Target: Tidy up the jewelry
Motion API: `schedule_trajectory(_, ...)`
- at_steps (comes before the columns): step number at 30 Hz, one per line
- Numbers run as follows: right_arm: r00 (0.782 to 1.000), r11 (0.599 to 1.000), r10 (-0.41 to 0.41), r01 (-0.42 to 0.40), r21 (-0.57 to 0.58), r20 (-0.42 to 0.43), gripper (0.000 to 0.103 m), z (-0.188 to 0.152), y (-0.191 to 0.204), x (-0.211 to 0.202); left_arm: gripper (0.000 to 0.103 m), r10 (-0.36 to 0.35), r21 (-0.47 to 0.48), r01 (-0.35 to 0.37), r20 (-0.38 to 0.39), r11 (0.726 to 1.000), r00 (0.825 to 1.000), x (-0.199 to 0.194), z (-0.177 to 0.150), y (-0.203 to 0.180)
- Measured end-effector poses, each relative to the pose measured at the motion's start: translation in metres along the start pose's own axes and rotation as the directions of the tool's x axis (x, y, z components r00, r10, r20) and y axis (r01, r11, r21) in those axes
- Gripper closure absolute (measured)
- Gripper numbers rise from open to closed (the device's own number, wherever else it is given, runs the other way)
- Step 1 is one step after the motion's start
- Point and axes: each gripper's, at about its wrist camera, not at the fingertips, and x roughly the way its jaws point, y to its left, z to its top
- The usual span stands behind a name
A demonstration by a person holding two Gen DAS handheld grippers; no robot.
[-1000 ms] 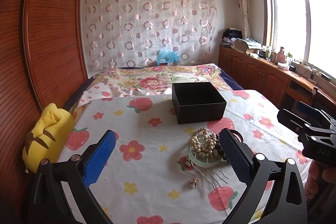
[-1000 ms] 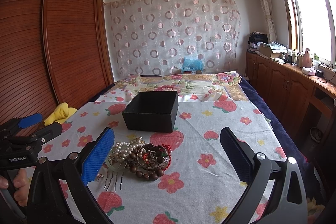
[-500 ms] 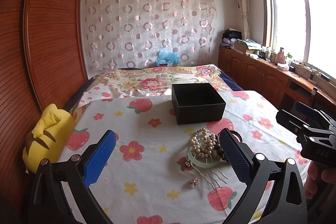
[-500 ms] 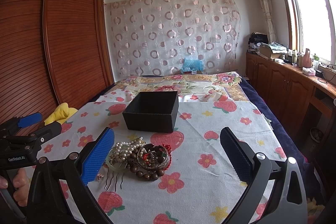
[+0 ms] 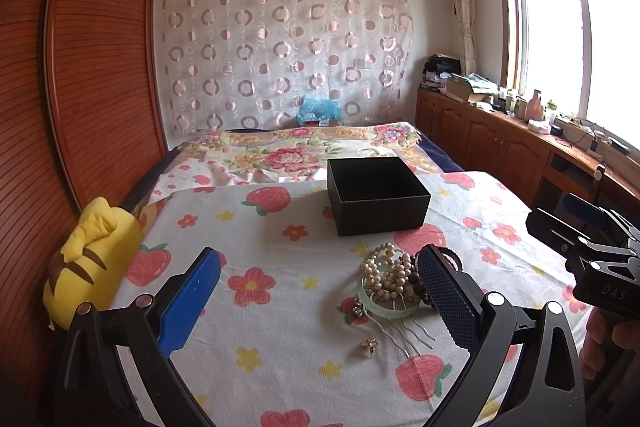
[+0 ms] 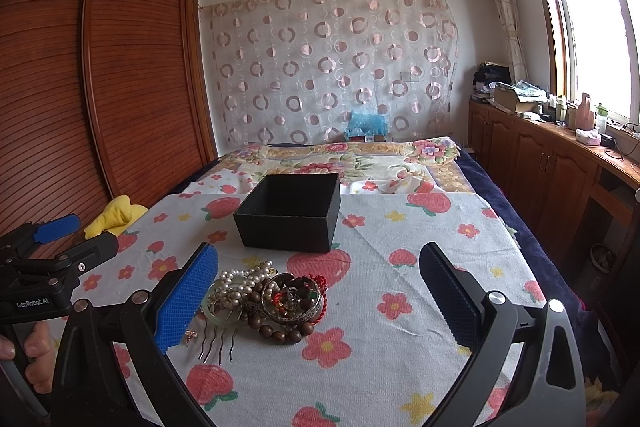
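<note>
On the strawberry-and-flower cloth (image 6: 420, 291), both claws hover with their jaws spread wide and nothing between them. The left gripper (image 5: 320, 301) shows its blue pads at 7 and 5 o'clock in its own camera; the right gripper (image 6: 320, 301) frames its view the same way.

A black box (image 5: 378, 201), lidless, sits on the cloth at about 12 o'clock from the jewelry heap, near it but not touching. In the right wrist view the box (image 6: 290, 213) shows its dark inside; I cannot tell whether anything lies in it.

The jewelry heap (image 6: 264, 297) lies just inside the right gripper's left pad, at 9 o'clock from the middle of that view. It holds a pearl string (image 6: 244, 279), a pale green bangle (image 6: 216, 315), a round metal bracelet (image 6: 292, 301) with red cord at its edge, and dark wooden beads (image 6: 280, 335) at the heap's 6 o'clock side. A metal hair comb (image 6: 218, 343) sticks out toward the camera at 7 o'clock of the heap, tines on the cloth. A small gold earring (image 6: 191, 335) lies apart, just beside the comb at its 9 o'clock.

From the left wrist, the same heap sits against the inner face of the right-hand pad, pearls (image 5: 386, 273) piled on the green bangle (image 5: 384, 309), comb (image 5: 408, 337) and earring (image 5: 370, 343) in front.

A yellow plush toy (image 5: 88, 259) rests at the cloth's 9 o'clock edge, against the wooden wardrobe (image 5: 92, 67).
</note>
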Motion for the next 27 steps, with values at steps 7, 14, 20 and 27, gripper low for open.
schedule_trajectory(7, 1.0, 1.0, 0.0, 0.0, 0.0, 0.0, 0.002, -0.001, 0.0, 0.001, 0.008, 0.001, -0.001, -0.001, -0.006, 1.0, 1.0, -0.002, 0.013, -0.005)
schedule_trajectory(14, 1.0, 1.0, 0.007, -0.007, 0.001, -0.017, 0.002, -0.007, -0.002, 0.003, 0.008, -0.003, -0.006, 0.002, -0.026, 1.0, 1.0, 0.003, 0.007, -0.007)
schedule_trajectory(20, 0.999, 1.0, 0.011, -0.011, -0.009, -0.052, 0.002, -0.019, -0.005, 0.017, 0.008, -0.024, -0.018, 0.022, -0.078, 1.0, 0.997, 0.019, -0.001, 0.003)
schedule_trajectory(27, 0.994, 1.0, 0.003, -0.005, -0.012, -0.107, 0.002, -0.034, -0.012, 0.031, 0.008, -0.05, -0.007, 0.05, -0.144, 0.999, 0.988, 0.038, -0.017, 0.006)
